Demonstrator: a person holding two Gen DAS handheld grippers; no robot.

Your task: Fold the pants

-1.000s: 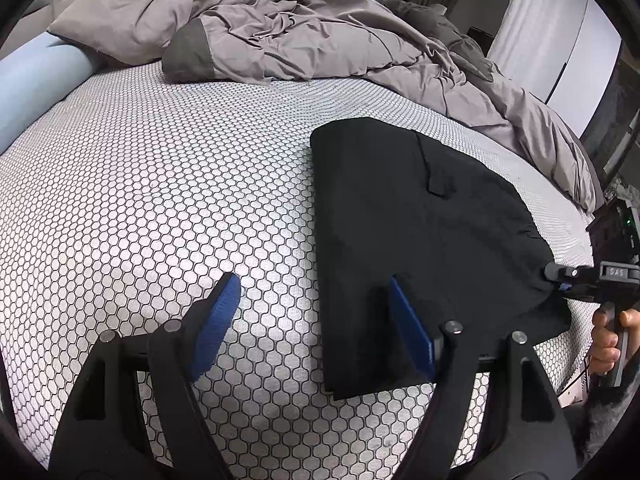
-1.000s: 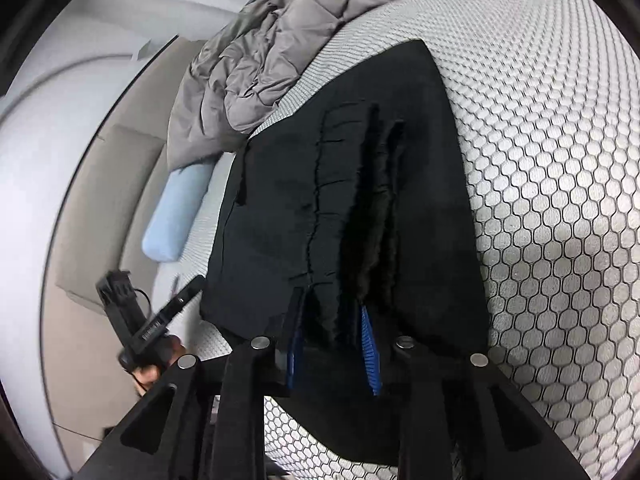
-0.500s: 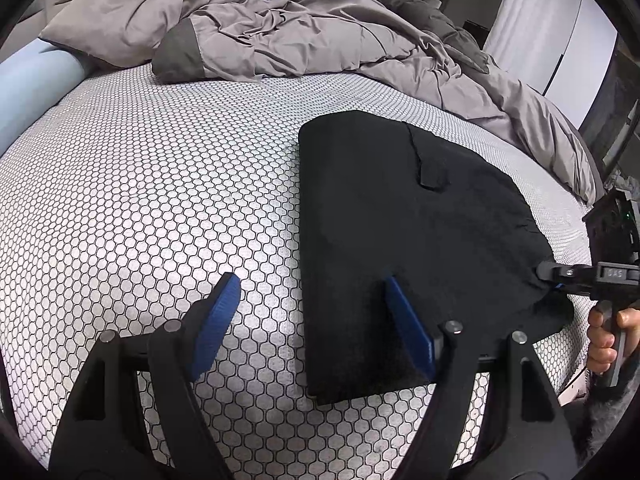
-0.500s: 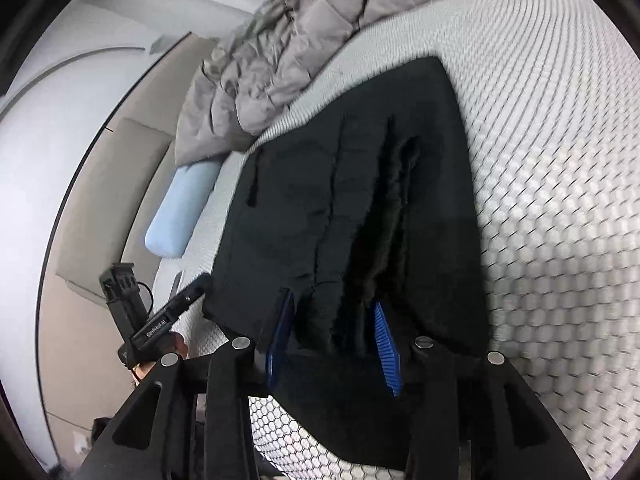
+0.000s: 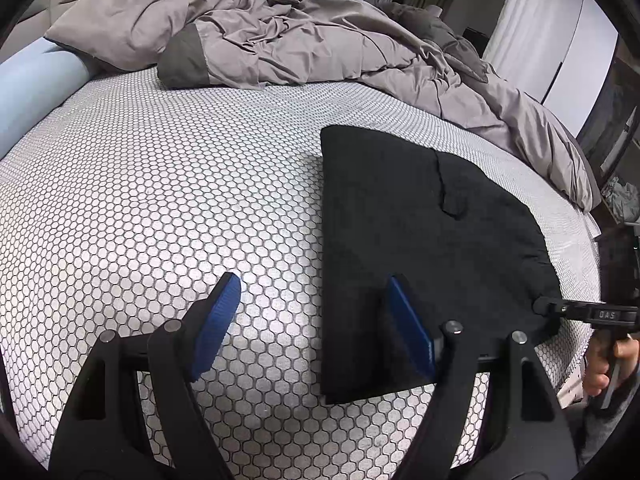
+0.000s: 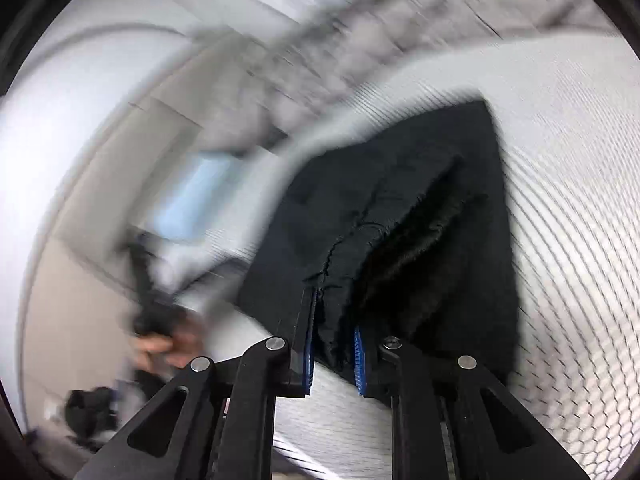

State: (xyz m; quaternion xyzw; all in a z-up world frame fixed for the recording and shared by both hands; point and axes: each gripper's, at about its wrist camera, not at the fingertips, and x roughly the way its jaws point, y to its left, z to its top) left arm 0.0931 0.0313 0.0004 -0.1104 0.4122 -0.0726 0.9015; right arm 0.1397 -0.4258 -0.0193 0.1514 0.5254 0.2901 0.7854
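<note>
Left to right, left wrist view first. A light blue bolster (image 5: 28, 92) is seen at the bed's far left edge, with a rumpled grey duvet (image 5: 304, 36) pushed to the far side, presumably so that the honeycomb-patterned sheet (image 5: 160, 200) is left free as a folding surface.

The left gripper (image 5: 312, 320) is held above the sheet with its jaws spread wide and nothing between them; one blue pad (image 5: 218, 316) is over bare sheet, the other over the near left corner of the pants (image 5: 420, 240). It is judged to be poised to take that corner.

The pants — black, already doubled into a flat panel — lie on the right half of the bed, the straight folded edge toward the middle.

At the far right, the right gripper (image 5: 540, 305) is seen at the cloth's near right edge. In its own view (heavily motion-blurred), the right gripper (image 6: 334, 354) has its jaws closed on a bunched waistband section of the pants (image 6: 440, 208), which is lifted off the sheet — judged to be carried over for the next fold.

Writing: small pale characters on the right gripper body (approximately "SAS" inverted; not reliably legible). No brand labels are discernible.
</note>
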